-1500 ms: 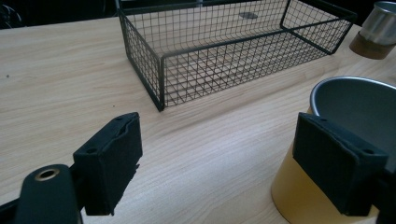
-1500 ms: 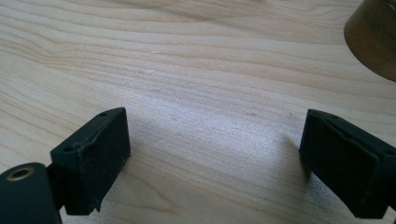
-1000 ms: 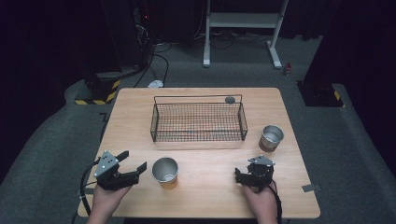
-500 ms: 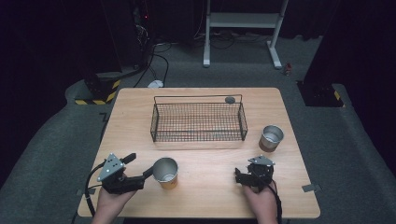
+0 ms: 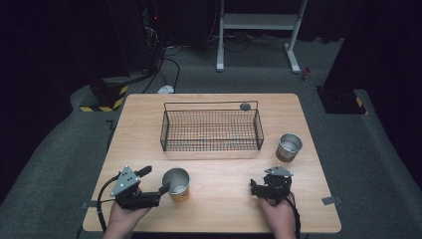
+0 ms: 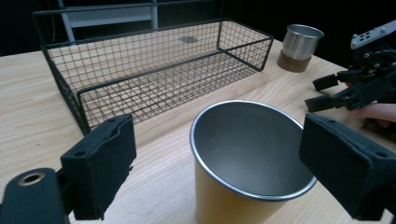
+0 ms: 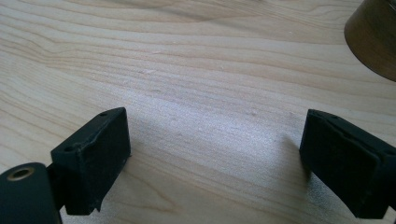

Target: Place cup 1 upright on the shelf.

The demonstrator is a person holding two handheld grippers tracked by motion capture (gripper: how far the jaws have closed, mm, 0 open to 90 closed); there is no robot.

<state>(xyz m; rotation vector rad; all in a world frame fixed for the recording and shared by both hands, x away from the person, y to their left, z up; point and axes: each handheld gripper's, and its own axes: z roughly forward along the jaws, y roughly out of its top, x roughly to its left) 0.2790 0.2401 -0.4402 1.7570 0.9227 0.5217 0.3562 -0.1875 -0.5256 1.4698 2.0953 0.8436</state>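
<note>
A steel cup with a tan sleeve [image 5: 176,183] stands near the table's front left. My left gripper [image 5: 155,179] is open right beside it, jaws pointing at it. In the left gripper view the cup [image 6: 247,154] sits close between the two wide-apart pads, with gaps on both sides. My right gripper [image 5: 257,189] rests at the front right, open, pointing left; it also appears in the left gripper view [image 6: 322,93]. Its own view has both pads over bare wood [image 7: 210,116], gripper [image 7: 215,163] holding nothing, and a brownish cup wall [image 7: 373,37] at the top right corner.
A black wire basket [image 5: 211,130] stands mid-table, open side up [image 6: 154,70]. A second steel cup with a brown base [image 5: 289,147] stands to its right [image 6: 299,46]. A small dark disc [image 5: 245,106] lies behind the basket. A hand holds each gripper at the front edge.
My left gripper has moved right, closing in on the tan-sleeved cup with its jaws still apart. The right gripper and both cups have stayed put.
</note>
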